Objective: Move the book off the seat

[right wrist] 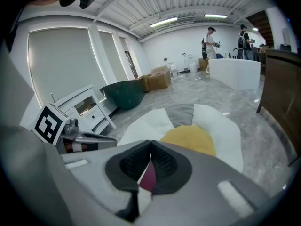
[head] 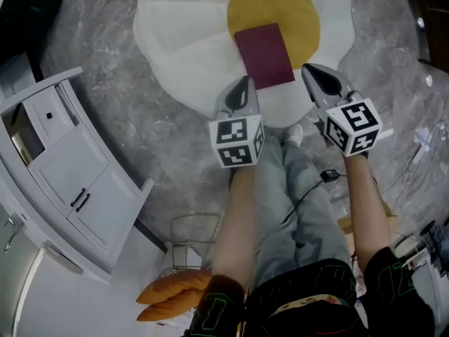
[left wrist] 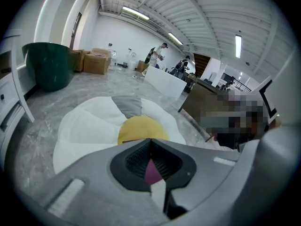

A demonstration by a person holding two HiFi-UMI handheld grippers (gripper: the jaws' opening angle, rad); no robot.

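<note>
No words, numbers or brand names can be read anywhere. The only signs are black-and-white square patterns, on the marker cube of the left gripper and the one of the right gripper.

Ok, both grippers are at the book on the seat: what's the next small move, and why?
Probably open both sets of jaws first. The left gripper and right gripper are shut and empty, their tips flanking the near end of the maroon book, which lies flat on the egg-shaped seat. Shut jaws cannot take an edge.
</note>
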